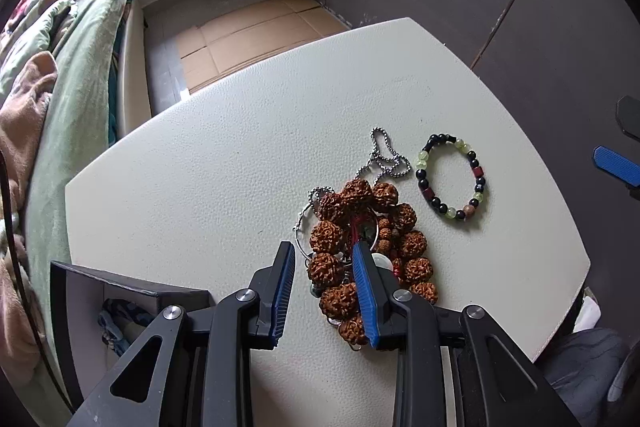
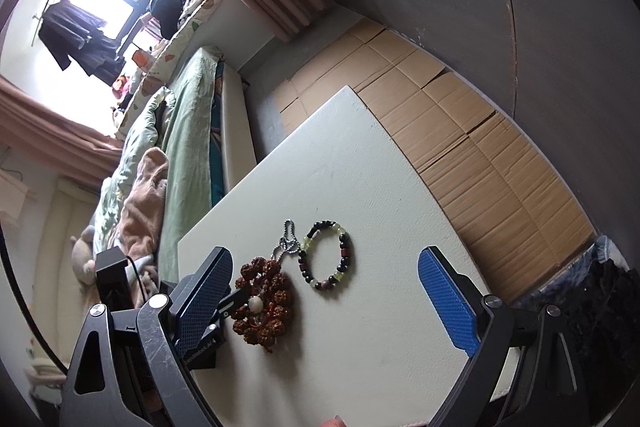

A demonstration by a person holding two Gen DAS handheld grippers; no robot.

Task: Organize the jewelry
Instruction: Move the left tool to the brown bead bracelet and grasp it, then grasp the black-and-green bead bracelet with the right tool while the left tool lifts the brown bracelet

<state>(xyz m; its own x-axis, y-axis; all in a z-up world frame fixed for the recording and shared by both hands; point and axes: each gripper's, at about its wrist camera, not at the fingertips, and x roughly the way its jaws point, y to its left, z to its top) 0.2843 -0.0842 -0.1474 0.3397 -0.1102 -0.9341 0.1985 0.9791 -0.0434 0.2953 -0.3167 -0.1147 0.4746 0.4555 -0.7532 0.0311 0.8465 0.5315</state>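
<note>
White and pebbled, the tabletop (image 1: 208, 163) carries a heap of big brown seed beads (image 1: 360, 247) tangled with a silver ball chain (image 1: 386, 155) near its near edge, and a bracelet of black, green and red beads (image 1: 452, 179) just beside the heap toward the right edge. Left claw (image 1: 324, 259) points down over the heap, jaws narrowed but not clamped, the right jaw lying across the beads and the left on bare tabletop. Right claw (image 2: 324, 267) hangs wide open and empty, both pieces between its jaws. Off the left corner stands a dark open box (image 1: 100, 283)
</note>
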